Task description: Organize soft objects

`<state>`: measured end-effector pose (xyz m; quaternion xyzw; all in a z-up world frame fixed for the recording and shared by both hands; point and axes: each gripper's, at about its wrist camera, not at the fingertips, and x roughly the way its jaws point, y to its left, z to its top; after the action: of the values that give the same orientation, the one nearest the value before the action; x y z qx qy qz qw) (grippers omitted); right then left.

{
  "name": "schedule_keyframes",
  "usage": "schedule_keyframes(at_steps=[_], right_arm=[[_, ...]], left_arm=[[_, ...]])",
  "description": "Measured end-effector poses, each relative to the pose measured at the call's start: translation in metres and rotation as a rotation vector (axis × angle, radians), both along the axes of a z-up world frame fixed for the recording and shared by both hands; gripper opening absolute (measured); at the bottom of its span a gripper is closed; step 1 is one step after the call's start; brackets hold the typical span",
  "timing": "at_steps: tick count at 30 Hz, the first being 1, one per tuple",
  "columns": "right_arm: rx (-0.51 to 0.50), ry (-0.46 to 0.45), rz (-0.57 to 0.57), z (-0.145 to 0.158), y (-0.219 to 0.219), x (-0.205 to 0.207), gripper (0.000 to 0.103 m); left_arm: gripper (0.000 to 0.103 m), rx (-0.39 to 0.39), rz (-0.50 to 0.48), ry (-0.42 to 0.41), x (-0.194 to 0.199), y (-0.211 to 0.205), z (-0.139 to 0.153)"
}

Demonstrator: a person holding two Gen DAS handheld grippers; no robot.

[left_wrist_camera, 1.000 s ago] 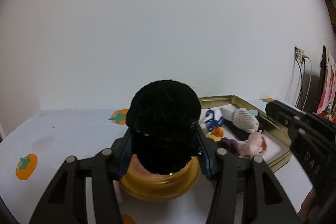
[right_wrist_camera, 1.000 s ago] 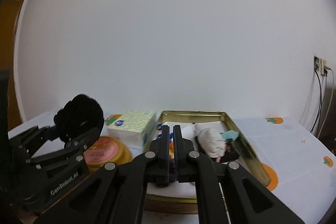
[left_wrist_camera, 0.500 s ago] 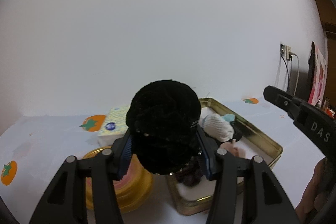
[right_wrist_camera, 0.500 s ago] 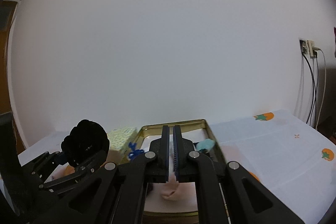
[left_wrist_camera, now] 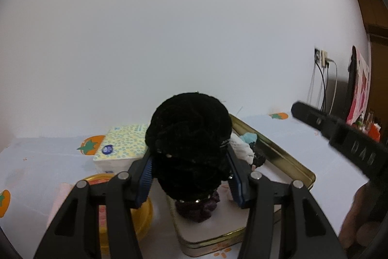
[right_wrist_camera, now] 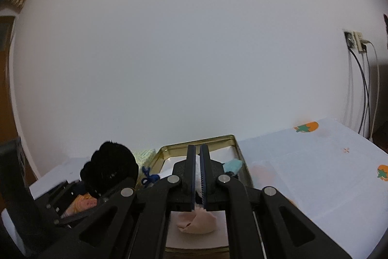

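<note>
One fluffy round black scrunchie (left_wrist_camera: pixel 189 145), gold rectangular tin (left_wrist_camera: pixel 286 157)

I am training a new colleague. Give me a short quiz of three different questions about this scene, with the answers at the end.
1. True or false: the right gripper is shut and holds nothing.
2. Multiple choice: what does the left gripper hold? A) a tissue pack B) a black scrunchie C) a blue bow
3. Fill in: the pink cloth lies inside the gold ____.

Key
1. True: its fingers are together, with nothing between them.
2. B: the black scrunchie sits between its fingers; the tissue pack stays on the table.
3. Tin.
</note>
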<state>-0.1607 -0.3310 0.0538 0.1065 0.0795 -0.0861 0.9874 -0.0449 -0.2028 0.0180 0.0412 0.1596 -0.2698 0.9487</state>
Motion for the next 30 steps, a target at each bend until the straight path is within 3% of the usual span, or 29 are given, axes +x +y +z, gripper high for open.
schedule_keyframes(at_steps=[5, 8, 13, 16, 21, 25, 26, 27, 29, 30], right_arm=[[-0.082, -0.005, 0.106, -0.001, 0.041, 0.002, 0.005], [-0.106, 0.052, 0.212, -0.004, 0.081, 0.013, 0.005], [0.058, 0.21, 0.445, -0.02, 0.151, 0.038, 0.005], [0.088, 0.325, 0.542, -0.034, 0.195, 0.047, 0.005], [0.126, 0.467, 0.576, -0.057, 0.234, 0.065, 0.005], [0.199, 0.528, 0.565, -0.072, 0.233, 0.081, 0.006], [0.198, 0.535, 0.562, -0.074, 0.234, 0.081, 0.013], [0.192, 0.537, 0.556, -0.075, 0.233, 0.081, 0.036], [0.19, 0.511, 0.541, -0.074, 0.229, 0.079, 0.072], [0.197, 0.496, 0.533, -0.072, 0.227, 0.077, 0.073]], left_arm=[[0.053, -0.03, 0.077, -0.046, -0.001, 0.056, 0.016], [0.053, -0.046, 0.164, -0.066, -0.001, 0.108, 0.023], [0.053, -0.021, 0.341, -0.088, 0.003, 0.19, 0.029], [0.053, -0.017, 0.43, -0.076, 0.008, 0.232, 0.028], [0.054, -0.064, 0.506, -0.019, 0.016, 0.279, 0.017], [0.054, -0.085, 0.52, 0.009, 0.016, 0.294, 0.007], [0.054, -0.086, 0.521, 0.011, 0.016, 0.295, 0.006], [0.054, -0.09, 0.523, 0.013, 0.017, 0.299, 0.006], [0.054, -0.101, 0.524, 0.019, 0.018, 0.305, 0.003], [0.054, -0.107, 0.525, 0.021, 0.019, 0.307, 0.003]])
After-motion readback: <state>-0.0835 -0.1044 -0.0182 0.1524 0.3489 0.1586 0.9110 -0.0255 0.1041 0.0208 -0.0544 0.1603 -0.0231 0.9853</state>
